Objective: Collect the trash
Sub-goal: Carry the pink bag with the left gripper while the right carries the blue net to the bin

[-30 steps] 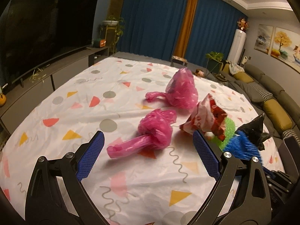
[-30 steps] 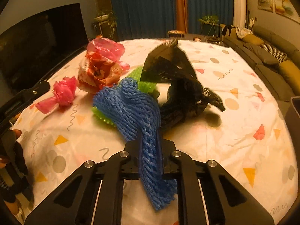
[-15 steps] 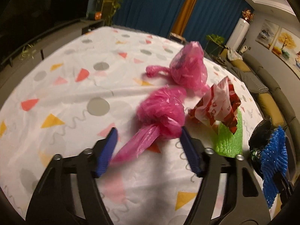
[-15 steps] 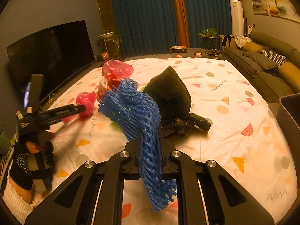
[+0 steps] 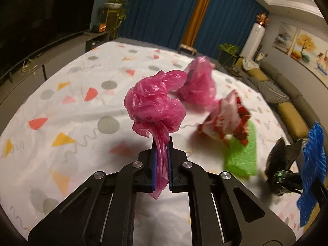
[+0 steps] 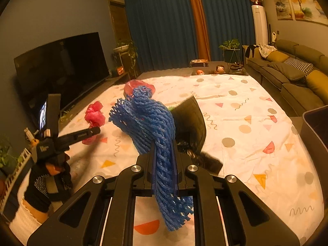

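Note:
On a patterned white sheet (image 5: 67, 110) lies loose trash. My left gripper (image 5: 162, 143) is closing its jaws, and the pads pinch the tail of a crumpled pink plastic bag (image 5: 153, 106), whose bundle sticks up ahead of them. Behind it lie a second pink bag (image 5: 198, 84), a red-and-white wrapper (image 5: 225, 119) and a green foam net (image 5: 244, 153). My right gripper (image 6: 163, 145) is shut on a blue foam net (image 6: 147, 121), held above the sheet. A black plastic bag (image 6: 190, 119) lies just behind it. In the right wrist view the left gripper (image 6: 96, 131) and its pink bag (image 6: 94, 115) show at the left.
A dark bin (image 6: 313, 127) stands at the sheet's right edge. A sofa (image 6: 297, 78) runs along the right wall, with a large TV (image 6: 61, 65) on a low cabinet at the left. Plants and blue curtains stand at the back. A person's gloved hand (image 6: 49, 176) holds the left gripper.
The left jaws went from wide open to closed on the pink bag's tail, which now stands up between them. The right gripper rose with the blue net, away from the black bag.

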Available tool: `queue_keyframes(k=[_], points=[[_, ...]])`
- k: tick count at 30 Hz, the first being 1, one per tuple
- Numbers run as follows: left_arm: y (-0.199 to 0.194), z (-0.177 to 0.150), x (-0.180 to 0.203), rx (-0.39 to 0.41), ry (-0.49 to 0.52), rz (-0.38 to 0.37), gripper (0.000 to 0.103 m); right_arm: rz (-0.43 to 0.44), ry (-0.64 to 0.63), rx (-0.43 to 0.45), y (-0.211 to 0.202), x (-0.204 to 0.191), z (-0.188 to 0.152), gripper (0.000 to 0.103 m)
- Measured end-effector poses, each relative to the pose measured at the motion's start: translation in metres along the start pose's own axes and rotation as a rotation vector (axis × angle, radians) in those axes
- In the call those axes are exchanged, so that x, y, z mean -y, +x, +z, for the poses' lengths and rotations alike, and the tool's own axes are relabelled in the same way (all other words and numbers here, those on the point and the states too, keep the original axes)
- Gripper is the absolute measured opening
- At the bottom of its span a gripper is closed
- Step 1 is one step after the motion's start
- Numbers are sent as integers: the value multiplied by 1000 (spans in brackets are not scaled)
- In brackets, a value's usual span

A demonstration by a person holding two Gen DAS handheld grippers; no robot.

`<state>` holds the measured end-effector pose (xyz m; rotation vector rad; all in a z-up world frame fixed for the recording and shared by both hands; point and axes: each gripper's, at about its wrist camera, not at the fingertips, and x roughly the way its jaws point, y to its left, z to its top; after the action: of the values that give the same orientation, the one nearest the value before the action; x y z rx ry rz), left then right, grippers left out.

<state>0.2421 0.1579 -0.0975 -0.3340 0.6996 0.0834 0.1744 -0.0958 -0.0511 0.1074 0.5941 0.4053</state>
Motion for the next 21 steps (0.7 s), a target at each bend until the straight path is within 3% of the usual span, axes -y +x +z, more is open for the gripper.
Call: queue_keyframes(k=[9, 15, 21], points=[[-34, -8, 44, 46, 112, -140, 7, 1, 60, 53, -24, 11, 10, 14], [-56, -38, 88, 17, 224, -240, 7, -9, 120, 32, -25, 26, 6, 14], [-64, -59, 102, -16, 227, -295, 7, -31, 72, -15, -23, 25, -11, 14]])
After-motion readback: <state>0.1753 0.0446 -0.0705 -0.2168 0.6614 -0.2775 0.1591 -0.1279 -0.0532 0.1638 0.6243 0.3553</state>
